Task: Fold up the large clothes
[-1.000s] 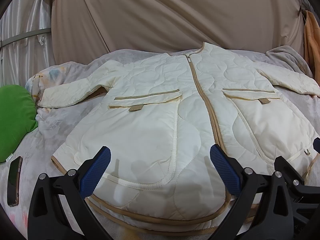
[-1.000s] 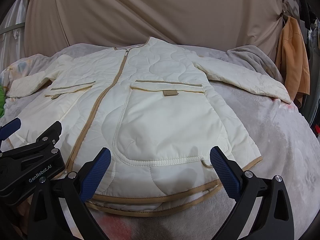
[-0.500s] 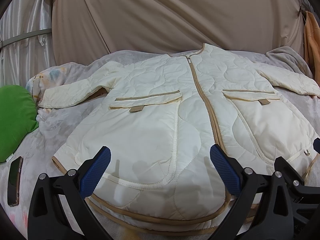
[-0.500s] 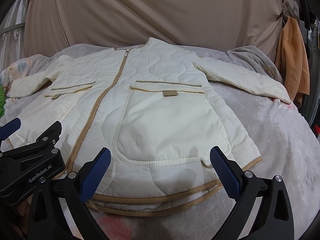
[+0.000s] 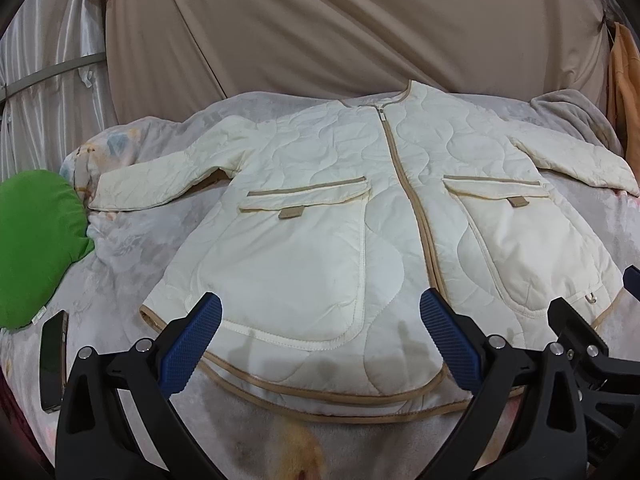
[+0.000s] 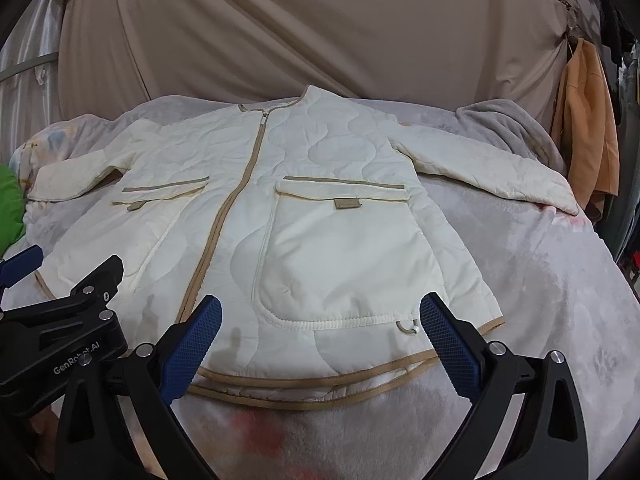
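Backdrop cloth (image 5: 320, 40), tan, hangs behind a bed (image 5: 132, 248) covered by a pale blanket. Cream quilted jacket (image 5: 360, 216) lies flat on the bed, front up, zipped, both sleeves spread outward, hem toward the cameras. Green cushion (image 5: 36, 240) sits at the bed's left edge; orange garment (image 6: 584, 120) hangs at far right. Phone (image 5: 54, 360) lies just below the cushion. Left hand-held gripper (image 5: 320, 344) hovers over the hem, jaws wide apart, holding nothing. Right hand-held gripper (image 6: 320, 344) likewise: spread wide, empty, above the hem.
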A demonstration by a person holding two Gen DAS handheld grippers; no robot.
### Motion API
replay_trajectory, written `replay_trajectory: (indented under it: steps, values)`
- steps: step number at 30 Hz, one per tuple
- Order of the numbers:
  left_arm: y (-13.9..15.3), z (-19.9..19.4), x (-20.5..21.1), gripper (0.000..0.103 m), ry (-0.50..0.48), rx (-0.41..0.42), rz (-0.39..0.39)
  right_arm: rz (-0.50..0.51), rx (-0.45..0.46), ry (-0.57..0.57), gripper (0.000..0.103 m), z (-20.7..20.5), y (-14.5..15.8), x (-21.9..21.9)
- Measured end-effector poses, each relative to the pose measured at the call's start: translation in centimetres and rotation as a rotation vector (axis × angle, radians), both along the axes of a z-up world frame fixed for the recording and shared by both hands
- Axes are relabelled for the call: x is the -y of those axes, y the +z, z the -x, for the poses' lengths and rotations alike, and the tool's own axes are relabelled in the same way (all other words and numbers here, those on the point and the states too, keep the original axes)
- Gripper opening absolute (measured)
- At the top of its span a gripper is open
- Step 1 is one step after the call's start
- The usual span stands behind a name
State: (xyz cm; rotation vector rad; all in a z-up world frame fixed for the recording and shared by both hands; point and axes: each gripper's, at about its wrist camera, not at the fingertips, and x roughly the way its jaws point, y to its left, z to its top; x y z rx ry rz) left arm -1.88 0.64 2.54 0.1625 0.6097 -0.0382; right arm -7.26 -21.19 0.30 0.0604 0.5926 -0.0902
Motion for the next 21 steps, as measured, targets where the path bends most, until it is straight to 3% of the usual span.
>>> replay_trajectory:
  steps: [21]
  values:
    - [-0.52, 0.23, -0.34, 0.094, 0.008, -0.050, 0.002, -0.013, -0.026, 0.018, 0.098, 0.33, -0.22, -0.48]
